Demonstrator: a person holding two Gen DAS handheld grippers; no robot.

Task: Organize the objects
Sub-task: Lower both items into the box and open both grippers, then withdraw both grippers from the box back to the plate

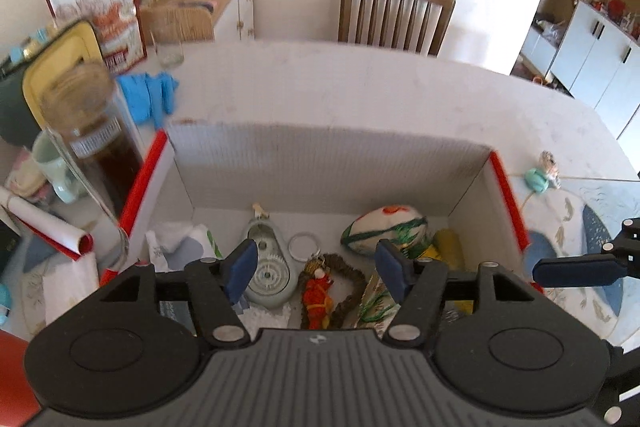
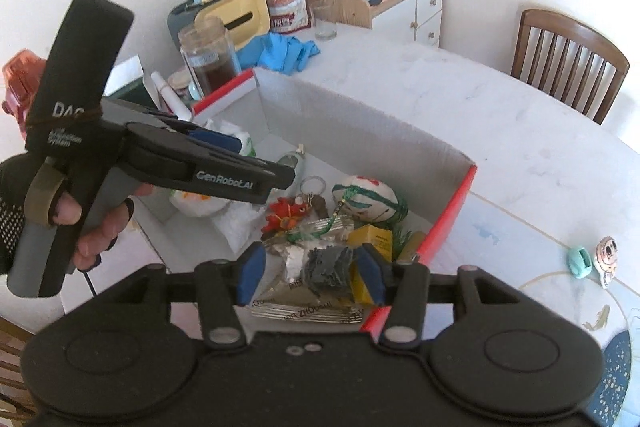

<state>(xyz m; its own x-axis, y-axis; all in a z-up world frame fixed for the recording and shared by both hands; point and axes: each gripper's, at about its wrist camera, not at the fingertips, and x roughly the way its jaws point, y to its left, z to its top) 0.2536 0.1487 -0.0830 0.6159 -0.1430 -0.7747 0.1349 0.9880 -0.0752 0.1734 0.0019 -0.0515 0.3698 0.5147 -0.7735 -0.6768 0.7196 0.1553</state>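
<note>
Both claws hang spread over the box (image 1: 328,163), nothing pinched: left gripper (image 1: 316,269) centre-bottom, right gripper (image 2: 310,275) likewise. Loose bits lie lower right on the table (image 2: 500,131): teal clip (image 2: 579,261) w/ round badge (image 2: 607,259) just beside it, well right of the box, nearer the right claw, prob. its job. Clip's small, chunky.

left tool (image 1: 316,269) angled down, jaws apart and empty, right tool (image 2: 310,273) likewise, hand (image 2: 94,223) gripping left handle

"GenRobot.AI" on left tool (image 2: 256,183)
</note>
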